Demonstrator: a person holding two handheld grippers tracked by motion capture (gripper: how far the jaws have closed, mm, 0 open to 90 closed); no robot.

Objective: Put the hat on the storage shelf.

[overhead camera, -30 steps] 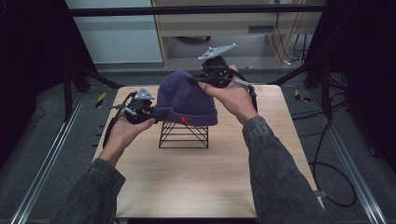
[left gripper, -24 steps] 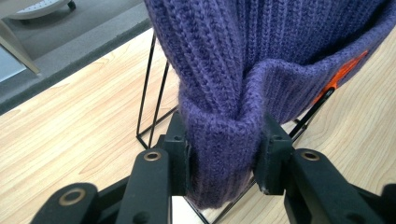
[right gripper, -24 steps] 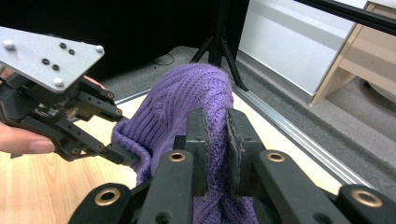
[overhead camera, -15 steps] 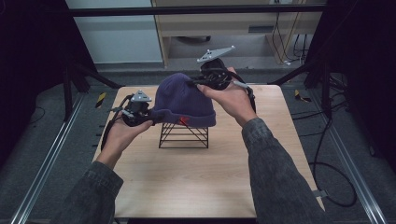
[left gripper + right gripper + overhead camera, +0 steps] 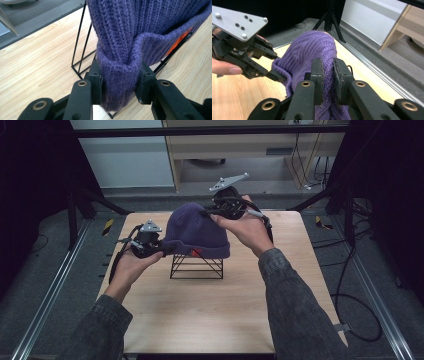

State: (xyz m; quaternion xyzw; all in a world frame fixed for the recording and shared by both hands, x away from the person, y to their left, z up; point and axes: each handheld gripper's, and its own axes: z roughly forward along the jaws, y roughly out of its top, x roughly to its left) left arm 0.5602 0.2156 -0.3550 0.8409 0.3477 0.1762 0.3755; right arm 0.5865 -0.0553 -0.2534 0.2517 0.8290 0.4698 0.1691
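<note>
At frame centre, I clamped each hand-held gripper [image 5: 167, 249] [image 5: 206, 212] onto the purple beanie [image 5: 197, 231]; uneven pulling risked toppling the wire stand [image 5: 196, 266].

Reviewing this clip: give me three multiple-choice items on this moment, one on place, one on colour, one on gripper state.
1. Where does the beanie sit?
A. flat on the table
B. over the black wire stand
C. on the floor

2. What colour is the beanie?
A. purple
B. green
C. white

3. What is the left gripper doing?
A. hanging open above the table
B. shut on the stand
C. shut on the beanie's cuff

Key: 1 B, the stand's wires show beneath it. 2 A, the purple knit shows in all views. 3 C, its jaws pinch a fold of cuff.
</note>
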